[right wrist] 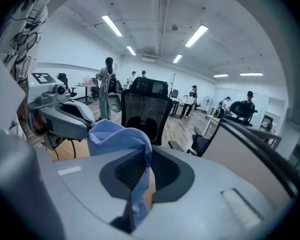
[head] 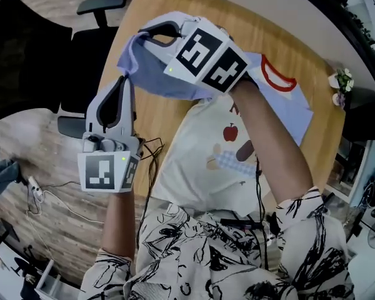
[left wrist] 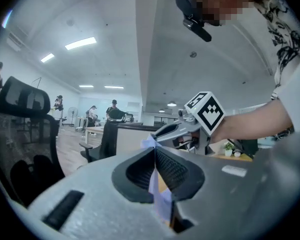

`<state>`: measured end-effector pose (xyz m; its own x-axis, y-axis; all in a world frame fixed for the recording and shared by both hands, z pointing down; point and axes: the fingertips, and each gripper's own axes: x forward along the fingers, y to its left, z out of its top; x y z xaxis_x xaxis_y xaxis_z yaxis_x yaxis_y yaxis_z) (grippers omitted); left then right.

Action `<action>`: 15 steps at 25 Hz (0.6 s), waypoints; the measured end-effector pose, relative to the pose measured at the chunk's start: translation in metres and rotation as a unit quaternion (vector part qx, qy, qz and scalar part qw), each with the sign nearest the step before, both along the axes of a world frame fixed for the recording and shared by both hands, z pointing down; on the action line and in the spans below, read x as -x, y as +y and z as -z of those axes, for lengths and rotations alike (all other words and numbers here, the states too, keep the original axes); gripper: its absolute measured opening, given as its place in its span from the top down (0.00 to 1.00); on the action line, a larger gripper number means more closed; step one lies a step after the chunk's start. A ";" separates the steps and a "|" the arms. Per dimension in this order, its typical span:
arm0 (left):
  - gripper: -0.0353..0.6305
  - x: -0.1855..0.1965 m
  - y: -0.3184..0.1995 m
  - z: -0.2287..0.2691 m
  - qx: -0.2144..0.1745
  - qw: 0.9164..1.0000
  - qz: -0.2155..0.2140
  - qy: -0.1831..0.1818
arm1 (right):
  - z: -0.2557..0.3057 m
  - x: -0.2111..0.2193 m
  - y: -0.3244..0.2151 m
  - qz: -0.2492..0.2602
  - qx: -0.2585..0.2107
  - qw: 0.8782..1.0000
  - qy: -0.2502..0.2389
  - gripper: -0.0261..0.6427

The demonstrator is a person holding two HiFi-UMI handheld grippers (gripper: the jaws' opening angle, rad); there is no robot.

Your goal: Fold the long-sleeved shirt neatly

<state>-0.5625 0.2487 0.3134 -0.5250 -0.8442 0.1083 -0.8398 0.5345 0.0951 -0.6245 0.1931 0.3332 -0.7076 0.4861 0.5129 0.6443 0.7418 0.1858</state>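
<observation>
In the head view, both tools are raised above the wooden worktop [head: 175,5], each with a marker cube at its back end. The left tool [head: 126,83] points away from us, and its closed tips pinch the near corner of the pale blue shirt [head: 153,74]. The right tool [head: 145,35] lies beyond it and points to the left, its tips closed on the far corner of the same blue edge. The cloth is stretched between the 2 tools and lifted off the worktop. Behind the right tool, the rest of the shirt spreads on the worktop: a cream body with an apple print and a red collar beyond our right forearm. Cables [head: 151,147] trail just right of the left tool.

In the left gripper view, the 2 jaws meet along a thin line, with a sliver of pale blue cloth clamped between them and running down towards the camera. Just ahead of the tips and slightly right, the right tool shows with its cube. A black mesh chair [left wrist: 25,134] stands far off to the left.

In the right gripper view, the jaws are shut on a fold of blue cloth that bunches up over the left jaw and hangs down between them. The left tool sits ahead and to the left, touching that same cloth. Office chairs and people stand well beyond the tips.
</observation>
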 end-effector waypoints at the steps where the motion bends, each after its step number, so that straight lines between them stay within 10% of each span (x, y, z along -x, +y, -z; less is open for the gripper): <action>1: 0.92 -0.012 -0.017 0.014 -0.006 1.000 -0.012 -0.006 | 0.014 -0.010 -0.016 -0.009 0.000 1.000 -0.011 0.91; 15: 0.92 -0.226 -0.241 0.105 -0.007 0.979 -0.185 -0.083 | 0.110 -0.213 -0.241 -0.177 0.014 0.981 -0.078 0.91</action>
